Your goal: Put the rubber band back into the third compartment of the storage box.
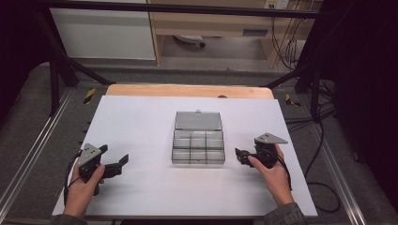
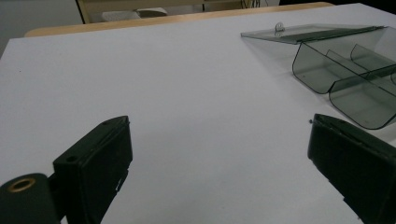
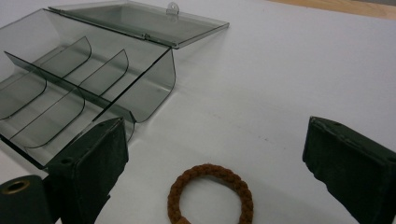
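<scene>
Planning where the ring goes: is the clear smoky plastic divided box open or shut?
Open: the clear smoky plastic divided box has its hinged lid laid flat behind it, compartments exposed and apparently empty.

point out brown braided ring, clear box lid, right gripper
brown braided rope ring [image 3: 211, 193], right gripper view, on its braid.
flat clear smoky plastic box lid [image 1: 198, 121], high view, panel centre.
right gripper [image 1: 238, 155], high view, between jaw tips.

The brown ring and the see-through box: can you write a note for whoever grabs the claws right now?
Left claw: open, holding nothing, on the white table left of the box.
Right claw: open, the brown ring lying on the table between its jaws, not gripped.
Box: mid-table, lid flipped open, no items seen in its compartments.
Done: box opened.
Left: probably grip the ring and drop it into a compartment.
</scene>
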